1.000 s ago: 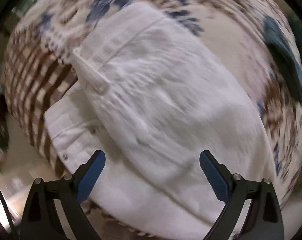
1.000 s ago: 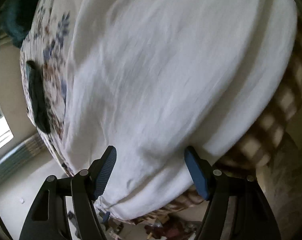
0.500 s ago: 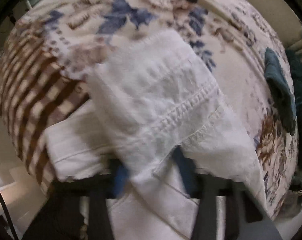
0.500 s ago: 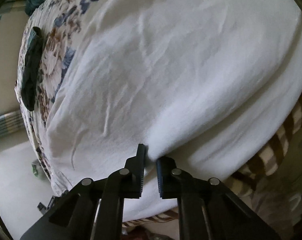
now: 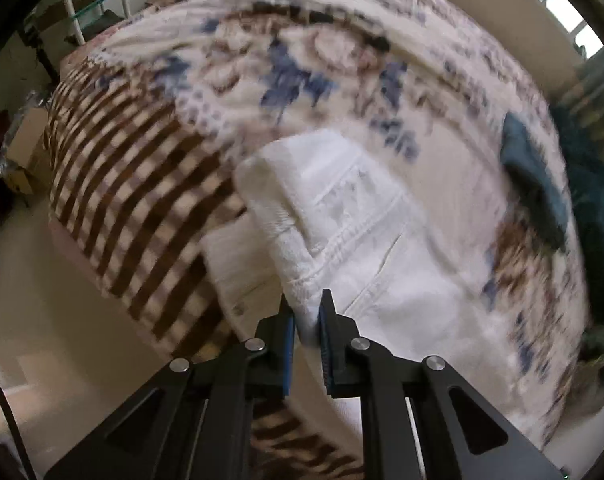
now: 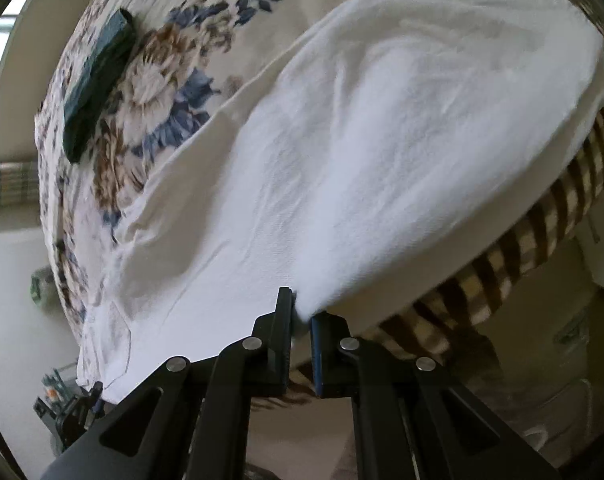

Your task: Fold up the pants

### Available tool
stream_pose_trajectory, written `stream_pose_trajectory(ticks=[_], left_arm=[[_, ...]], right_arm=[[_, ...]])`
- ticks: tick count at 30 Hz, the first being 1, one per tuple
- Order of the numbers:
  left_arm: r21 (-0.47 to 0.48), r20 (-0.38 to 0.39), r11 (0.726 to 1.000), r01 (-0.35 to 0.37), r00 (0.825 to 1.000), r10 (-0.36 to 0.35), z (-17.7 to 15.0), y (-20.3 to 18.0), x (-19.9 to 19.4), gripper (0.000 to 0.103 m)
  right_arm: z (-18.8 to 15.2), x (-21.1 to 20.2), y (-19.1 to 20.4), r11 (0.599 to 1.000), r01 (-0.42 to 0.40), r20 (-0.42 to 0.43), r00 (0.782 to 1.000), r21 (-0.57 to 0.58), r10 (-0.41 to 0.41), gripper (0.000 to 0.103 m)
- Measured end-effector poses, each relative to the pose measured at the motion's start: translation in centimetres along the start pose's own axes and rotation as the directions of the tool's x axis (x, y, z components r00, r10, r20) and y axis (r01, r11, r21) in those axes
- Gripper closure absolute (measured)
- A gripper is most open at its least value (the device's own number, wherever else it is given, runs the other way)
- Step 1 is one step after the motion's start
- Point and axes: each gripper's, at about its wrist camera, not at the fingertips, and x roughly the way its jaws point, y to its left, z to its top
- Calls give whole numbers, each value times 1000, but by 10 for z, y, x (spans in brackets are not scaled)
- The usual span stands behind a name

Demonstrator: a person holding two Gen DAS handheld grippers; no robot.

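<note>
My left hand-held gripper [image 5: 306, 320] is clamped on a bunched fold of the white pants [image 5: 353, 240], the cloth pinched between its blue pads. From the pinch the fabric runs up and away, showing a stitched seam and a thick hemmed edge, with another layer of the pants lying flat below and to the left. My right hand-held gripper [image 6: 300, 314] is likewise clamped on a peak of the pants [image 6: 381, 140], which spread wide and wrinkled from its tips. The pants lie on the bed [image 5: 302, 60], over a floral cover with a brown checked border along the edge. A dark teal cloth [image 6: 98, 76] rests on the cover, well apart from the pants. Pale floor [image 5: 42, 320] shows beside the bed.
</note>
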Motion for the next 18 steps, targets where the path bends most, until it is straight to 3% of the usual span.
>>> stream_pose_trajectory(ticks=[4,7,9,10,11,12,14,16,18], left_arm=[[-15,-92,999,-47,995,46,-13,23,44,90],[-25,-108,998,-61,992,58,-12,20,49,87],[20,-105,995,-95,990,97,-14,9,42,81],[56,-90,991,-123,988,127,-15,-2,35,78],[85,-79,986,-141,986,148,-18,-8,30,63],[108,-67,984,-139,987,147,-22,-16,23,54],[162,-30,977,-138,989,145,-33,-35,10,15],[246,-13,956,-158,986,167,-50,-66,5,4],[316,-14,937,-151,986,164,-68,-96,7,4]], right_arm=[[-8,15,-22,999,33,-43,999,1,-33,94],[-3,35,-32,999,27,-105,994,19,-25,87],[0,36,-37,999,-16,-127,992,33,20,73],[0,32,-40,999,-39,-122,992,37,43,58],[0,24,-44,998,-56,-105,993,40,60,46],[1,12,-51,997,-56,-69,996,48,59,44],[5,-10,-67,994,-56,-2,998,89,57,44],[13,-33,-94,986,-61,80,996,155,49,44],[25,-56,-126,973,-60,174,984,224,20,44]])
